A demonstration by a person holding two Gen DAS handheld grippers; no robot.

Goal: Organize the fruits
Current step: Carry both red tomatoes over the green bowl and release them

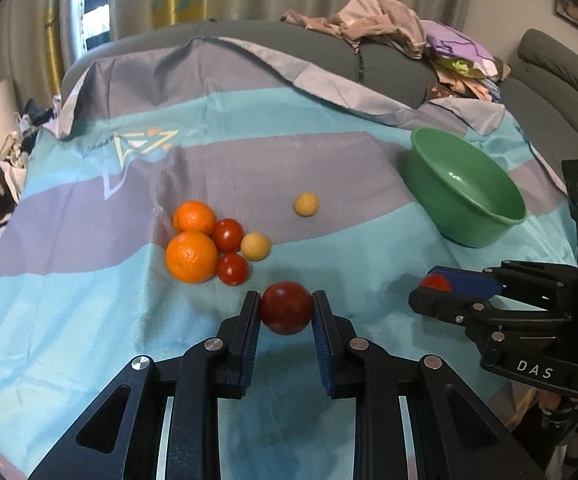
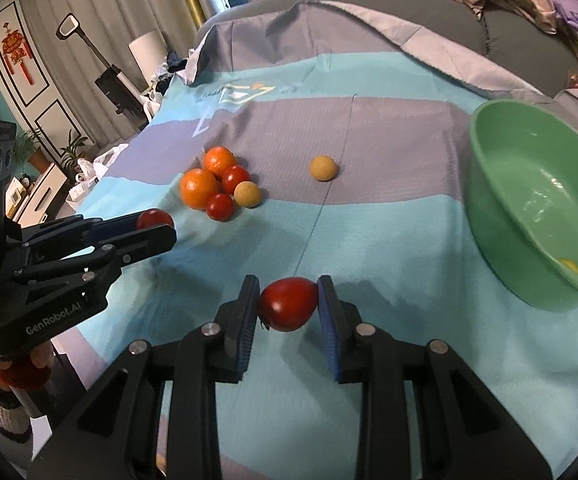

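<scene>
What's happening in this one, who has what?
A person is sorting fruit on a striped cloth with two handheld grippers. The left gripper is shut on a dark red fruit, and the right gripper is shut on a red tomato. The green bowl sits to the right, with one yellow item inside. Two oranges, two tomatoes and two tan balls remain on the cloth.

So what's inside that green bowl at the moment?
In the right wrist view, the green bowl holds one small yellow fruit low against its near wall. The near rim covers part of the bottom, so more could lie there. From the left wrist view, the inside looks bare.
</scene>
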